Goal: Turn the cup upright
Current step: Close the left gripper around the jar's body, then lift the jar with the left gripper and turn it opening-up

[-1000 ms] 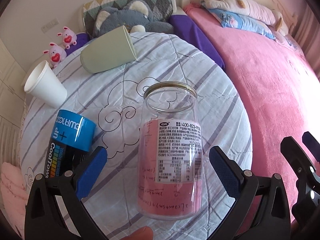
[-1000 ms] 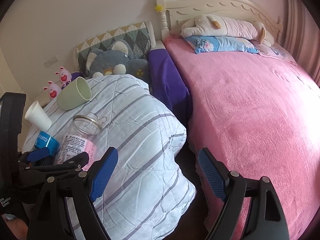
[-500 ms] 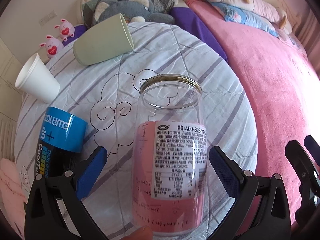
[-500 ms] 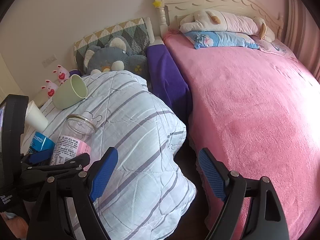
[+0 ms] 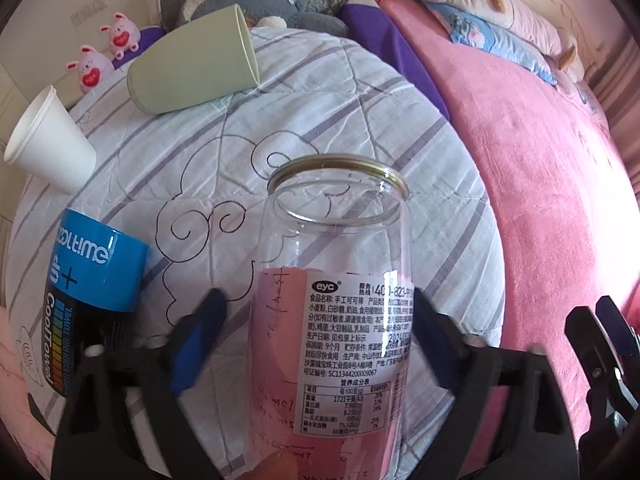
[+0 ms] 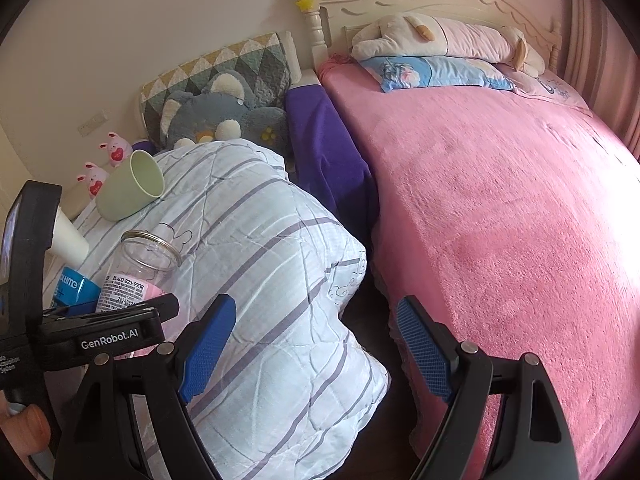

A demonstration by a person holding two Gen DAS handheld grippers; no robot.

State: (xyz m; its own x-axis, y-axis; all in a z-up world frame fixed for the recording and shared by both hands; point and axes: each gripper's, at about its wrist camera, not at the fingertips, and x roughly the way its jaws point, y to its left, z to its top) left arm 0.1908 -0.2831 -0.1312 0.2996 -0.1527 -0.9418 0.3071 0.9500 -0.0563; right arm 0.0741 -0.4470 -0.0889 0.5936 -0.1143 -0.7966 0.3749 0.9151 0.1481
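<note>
Your left claw (image 5: 316,344) sits astride the clear jar (image 5: 332,300), blue pads flanking its labelled body at 9 and 3 o'clock. The right pad seems against the wall while a sliver shows on the left, so you cannot tell for certain that it is gripped. The jar lies on the striped quilt (image 5: 360,112) with its long axis running straight away from you, its gold-rimmed mouth toward 12 o'clock. The left claw is by far the nearer. Your right claw (image 6: 316,352) hangs wide and empty over the gap between quilt and pink bed (image 6: 500,208), with the jar off at its 10 o'clock. To stand the jar up, you would probably tip the mouth skyward.
</note>
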